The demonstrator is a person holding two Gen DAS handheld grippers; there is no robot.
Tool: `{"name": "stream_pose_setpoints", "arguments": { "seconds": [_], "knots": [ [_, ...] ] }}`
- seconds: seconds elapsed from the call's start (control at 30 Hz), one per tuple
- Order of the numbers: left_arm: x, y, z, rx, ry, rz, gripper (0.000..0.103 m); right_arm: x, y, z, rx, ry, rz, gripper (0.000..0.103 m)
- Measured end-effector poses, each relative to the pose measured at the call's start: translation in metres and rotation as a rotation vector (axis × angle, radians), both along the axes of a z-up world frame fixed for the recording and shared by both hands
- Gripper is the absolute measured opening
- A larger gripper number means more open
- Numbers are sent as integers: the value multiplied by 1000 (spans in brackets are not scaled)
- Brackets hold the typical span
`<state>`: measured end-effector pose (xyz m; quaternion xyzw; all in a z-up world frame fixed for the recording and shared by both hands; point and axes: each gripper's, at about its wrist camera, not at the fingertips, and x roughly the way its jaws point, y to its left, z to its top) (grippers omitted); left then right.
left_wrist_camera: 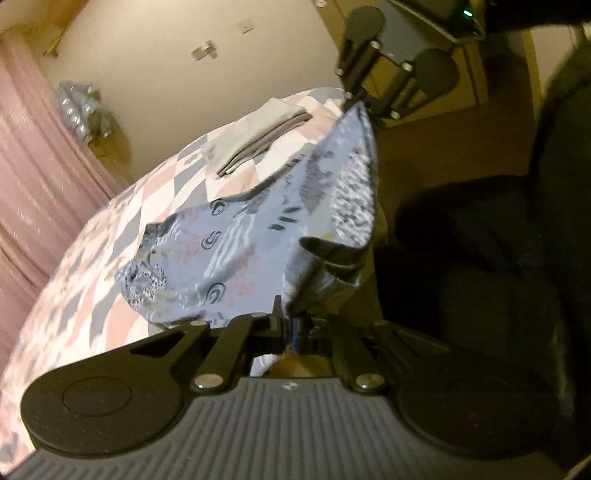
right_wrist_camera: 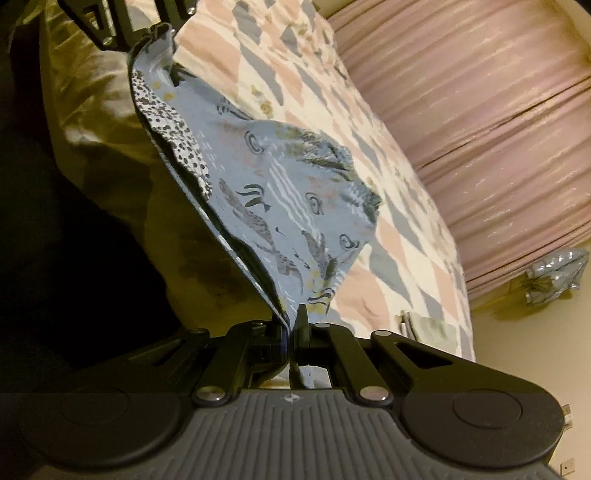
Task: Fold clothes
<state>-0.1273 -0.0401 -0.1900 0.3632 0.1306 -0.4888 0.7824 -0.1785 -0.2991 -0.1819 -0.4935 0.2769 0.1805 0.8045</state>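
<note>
A light blue patterned garment [left_wrist_camera: 236,243] is stretched between my two grippers, its far part trailing on the bed [left_wrist_camera: 92,266]. My left gripper [left_wrist_camera: 286,314] is shut on one corner of it. My right gripper [right_wrist_camera: 291,317] is shut on the opposite corner [right_wrist_camera: 280,206]. In the left wrist view the right gripper [left_wrist_camera: 356,98] shows at the top, pinching the garment's far corner. In the right wrist view the left gripper [right_wrist_camera: 155,29] shows at the top left, pinching the other end.
The bed has a pink, grey and white patterned cover [right_wrist_camera: 388,236]. A folded stack of grey clothes [left_wrist_camera: 255,136] lies on it farther back. Pink curtains [right_wrist_camera: 480,110] hang beyond the bed. A dark seat [left_wrist_camera: 498,240] is at the right.
</note>
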Motion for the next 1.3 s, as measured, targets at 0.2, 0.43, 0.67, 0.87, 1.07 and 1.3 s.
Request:
{"name": "stream_pose_setpoints", "arguments": {
  "seconds": [0.2, 0.43, 0.67, 0.87, 1.07, 1.3],
  "knots": [
    [75, -1, 32, -149, 111, 107, 2, 54, -7, 27, -20, 133, 59, 0],
    [225, -3, 36, -310, 424, 279, 2, 218, -37, 77, 256, 349, -23, 0],
    [334, 12, -21, -412, 760, 458, 3, 349, -59, 31, 455, 509, -96, 2],
    [354, 32, -42, -488, 840, 554, 11, 389, -89, -3, 672, 545, -185, 28],
    [353, 39, -39, -522, 803, 598, 16, 366, -124, 3, 899, 458, -261, 49],
    [356, 38, -39, -557, 823, 602, 29, 329, -147, -6, 1053, 392, -340, 57]
  ]
}}
